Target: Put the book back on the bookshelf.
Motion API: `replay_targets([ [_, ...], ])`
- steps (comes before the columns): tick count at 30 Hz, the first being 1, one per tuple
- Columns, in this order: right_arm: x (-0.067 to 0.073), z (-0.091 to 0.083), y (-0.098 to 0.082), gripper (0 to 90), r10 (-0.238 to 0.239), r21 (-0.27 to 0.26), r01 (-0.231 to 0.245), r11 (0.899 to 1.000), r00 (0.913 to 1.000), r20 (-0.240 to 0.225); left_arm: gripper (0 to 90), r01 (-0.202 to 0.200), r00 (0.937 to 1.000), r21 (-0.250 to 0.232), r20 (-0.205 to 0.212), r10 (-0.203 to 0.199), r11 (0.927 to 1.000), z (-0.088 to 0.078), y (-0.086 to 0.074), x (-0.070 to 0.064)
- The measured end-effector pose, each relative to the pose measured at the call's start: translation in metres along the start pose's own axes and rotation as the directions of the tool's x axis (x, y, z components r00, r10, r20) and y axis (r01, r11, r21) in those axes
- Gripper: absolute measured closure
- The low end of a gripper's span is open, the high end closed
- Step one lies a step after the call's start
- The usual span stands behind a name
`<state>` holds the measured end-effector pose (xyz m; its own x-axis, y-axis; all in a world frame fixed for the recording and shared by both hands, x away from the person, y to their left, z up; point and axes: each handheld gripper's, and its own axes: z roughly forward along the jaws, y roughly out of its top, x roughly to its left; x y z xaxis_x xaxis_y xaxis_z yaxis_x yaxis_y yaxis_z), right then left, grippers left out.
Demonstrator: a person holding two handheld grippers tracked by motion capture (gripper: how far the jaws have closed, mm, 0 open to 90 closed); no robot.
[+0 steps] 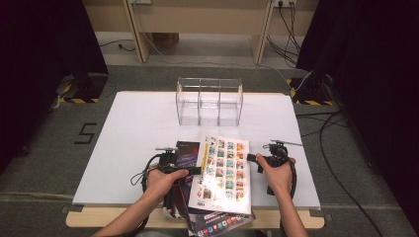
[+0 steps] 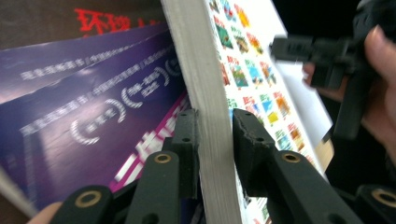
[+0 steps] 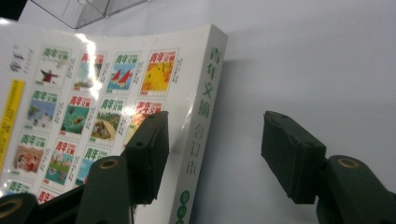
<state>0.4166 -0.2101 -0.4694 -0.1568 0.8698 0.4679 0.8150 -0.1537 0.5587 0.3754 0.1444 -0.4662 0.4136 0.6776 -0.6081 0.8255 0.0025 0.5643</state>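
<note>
A thick white book (image 1: 225, 168) with rows of small colour pictures on its cover lies near the table's front edge, on top of dark magazines (image 1: 186, 152). My left gripper (image 1: 197, 170) comes at it from the left. In the left gripper view the jaws (image 2: 215, 135) sit on either side of the book's page edge (image 2: 205, 70) and press on it. My right gripper (image 1: 252, 158) is at the book's right side. It (image 3: 215, 149) stands open, one jaw over the cover (image 3: 107, 93) by the spine, the other over bare table.
A clear three-bay organiser (image 1: 209, 101) stands at the back middle of the white table (image 1: 138, 123). More magazines (image 1: 217, 222) stick out past the front edge. A purple magazine (image 2: 93, 107) lies under the book. Cables run across the floor at right.
</note>
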Motion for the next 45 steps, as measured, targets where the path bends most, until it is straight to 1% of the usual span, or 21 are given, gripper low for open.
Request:
replay_targets([
  [1, 0.000, 0.000, 0.000, 42.5, 0.000, 0.000, 0.000, 1.000, 1.0000, 0.000, 70.9, 0.000, 1.0000, 0.000, 0.000, 0.000, 1.0000, 0.000, 0.000, 0.000],
  [2, 0.000, 0.001, 0.002, 42.5, 0.004, 0.001, -0.004, 1.000, 1.0000, -0.006, 70.9, -0.032, 0.9993, 0.012, -0.021, 0.032, 0.9994, -0.002, 0.001, 0.000],
  [3, 0.001, 0.002, 0.003, 42.5, 0.010, 0.007, -0.010, 1.000, 0.9999, -0.012, 73.7, -0.090, 0.9937, 0.032, -0.065, 0.091, 0.9955, -0.006, 0.002, 0.001],
  [4, 0.001, 0.004, 0.004, 42.5, 0.008, 0.013, -0.008, 1.000, 0.9998, -0.016, 89.5, -0.131, 0.9870, 0.042, -0.088, 0.134, 0.9905, -0.008, 0.002, 0.002],
  [5, 0.002, 0.006, 0.006, 42.4, 0.009, 0.023, -0.008, 1.000, 0.9997, -0.021, 89.3, -0.112, 0.9907, 0.040, -0.073, 0.115, 0.9929, -0.010, 0.002, 0.004],
  [6, 0.005, 0.012, 0.007, 42.4, 0.008, 0.041, -0.006, 0.999, 0.9993, -0.036, 88.7, -0.083, 0.9959, 0.054, -0.032, 0.085, 0.9951, -0.009, 0.001, 0.005],
  [9, 0.006, 0.019, 0.008, 42.3, 0.017, 0.063, -0.015, 0.998, 0.9990, -0.040, 85.0, -0.085, 0.9951, 0.050, -0.045, 0.087, 0.9951, -0.006, 0.001, 0.004],
  [10, 0.006, 0.022, 0.007, 41.2, 0.034, 0.067, -0.030, 0.997, 0.9982, -0.049, 71.8, -0.077, 0.9938, 0.026, -0.078, 0.079, 0.9967, -0.005, 0.004, 0.007],
  [11, 0.006, 0.022, 0.007, 41.0, 0.036, 0.068, -0.032, 0.997, 0.9980, -0.052, 65.7, -0.062, 0.9954, 0.017, -0.073, 0.063, 0.9980, -0.005, 0.005, 0.008],
  [12, 0.005, 0.022, 0.007, 40.9, 0.038, 0.072, -0.035, 0.997, 0.9981, -0.049, 61.8, -0.062, 0.9954, 0.017, -0.073, 0.063, 0.9980, -0.005, 0.005, 0.008],
  [13, 0.005, 0.022, 0.007, 40.9, 0.038, 0.072, -0.035, 0.997, 0.9981, -0.049, 61.8, -0.039, 0.9979, 0.007, -0.052, 0.039, 0.9992, -0.006, 0.007, 0.009],
  [15, 0.002, 0.022, 0.008, 40.9, 0.052, 0.078, -0.047, 0.996, 0.9968, -0.060, 53.1, -0.008, 1.0000, -0.028, -0.006, 0.008, 0.9996, -0.005, 0.015, 0.009],
  [16, 0.002, 0.022, 0.008, 40.9, 0.057, 0.080, -0.051, 0.995, 0.9964, -0.063, 51.0, -0.008, 1.0000, -0.028, -0.006, 0.008, 0.9996, -0.005, 0.015, 0.009],
  [18, 0.003, 0.022, 0.009, 40.9, 0.059, 0.082, -0.053, 0.995, 0.9962, -0.064, 49.7, 0.029, 0.9995, -0.038, 0.011, -0.028, 0.9989, -0.003, 0.020, 0.011],
  [23, 0.004, 0.023, 0.008, 40.8, 0.056, 0.090, -0.050, 0.995, 0.9964, -0.064, 48.5, 0.051, 0.9981, -0.092, -0.030, -0.054, 0.9945, -0.013, 0.028, 0.018],
  [25, 0.005, 0.023, 0.009, 40.7, 0.054, 0.090, -0.048, 0.995, 0.9963, -0.067, 48.5, 0.054, 0.9983, -0.097, -0.014, -0.056, 0.9939, -0.016, 0.029, 0.018],
  [31, 0.006, 0.025, 0.009, 40.4, 0.060, 0.092, -0.053, 0.994, 0.9955, -0.074, 42.5, 0.032, 0.9992, -0.035, -0.025, -0.033, 0.9989, 0.002, 0.032, 0.012],
  [33, 0.006, 0.026, 0.010, 40.3, 0.057, 0.093, -0.050, 0.994, 0.9957, -0.074, 42.5, 0.056, 0.9982, -0.012, -0.019, -0.057, 0.9983, 0.012, 0.033, 0.013],
  [37, 0.008, 0.027, 0.012, 40.1, 0.078, 0.110, -0.070, 0.991, 0.9942, -0.073, 43.1, 0.062, 0.9978, 0.033, -0.025, -0.061, 0.9975, 0.026, 0.029, 0.013],
  [39, 0.007, 0.029, 0.013, 39.4, 0.064, 0.103, -0.056, 0.993, 0.9950, -0.077, 44.3, 0.039, 0.9984, 0.034, -0.043, -0.038, 0.9986, 0.027, 0.028, 0.012],
  [45, 0.006, 0.029, 0.013, 38.8, 0.078, 0.102, -0.069, 0.992, 0.9932, -0.087, 45.4, 0.069, 0.9968, 0.028, -0.044, -0.067, 0.9973, 0.027, 0.027, 0.012],
])
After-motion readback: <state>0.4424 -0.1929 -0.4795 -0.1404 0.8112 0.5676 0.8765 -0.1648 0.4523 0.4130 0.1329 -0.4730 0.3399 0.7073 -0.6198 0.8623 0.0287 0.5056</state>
